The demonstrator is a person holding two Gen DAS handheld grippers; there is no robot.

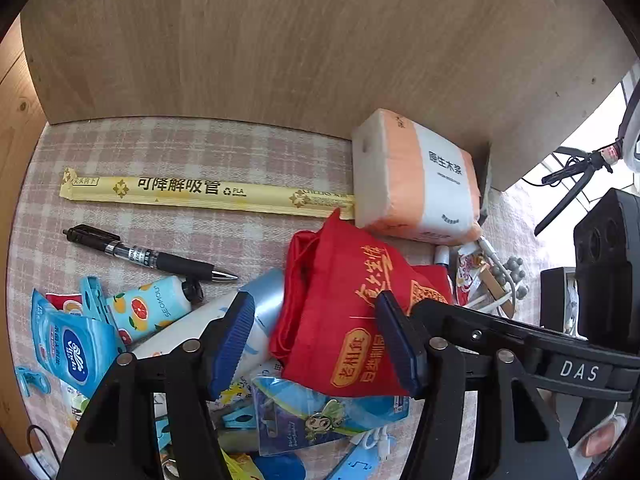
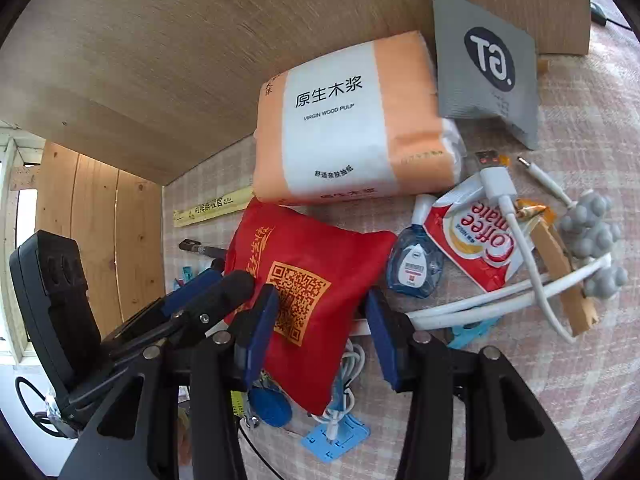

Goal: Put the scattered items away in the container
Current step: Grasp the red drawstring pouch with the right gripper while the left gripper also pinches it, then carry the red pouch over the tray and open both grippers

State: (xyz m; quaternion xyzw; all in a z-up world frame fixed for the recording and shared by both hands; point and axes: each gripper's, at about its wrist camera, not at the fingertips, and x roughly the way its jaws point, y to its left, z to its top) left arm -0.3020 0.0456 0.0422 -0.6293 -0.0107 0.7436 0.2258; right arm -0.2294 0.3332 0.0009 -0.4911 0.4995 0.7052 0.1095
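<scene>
- The red cloth bag (image 2: 308, 280) lies amid the clutter on the checked surface (image 1: 192, 148), the tissue pack (image 2: 356, 120) at its 12 o'clock.
- Left tool (image 1: 316, 336) and right tool (image 2: 320, 332) both straddle it half open, pads not visibly pressing.
- It looks soft, light and limp; pinch a bunched fold near its middle.

Both wrist views look steeply down, close over the cluttered bench (image 1: 192, 148). They share the red pouch (image 1: 344, 312) and the tissue pack (image 2: 352, 124).
</scene>
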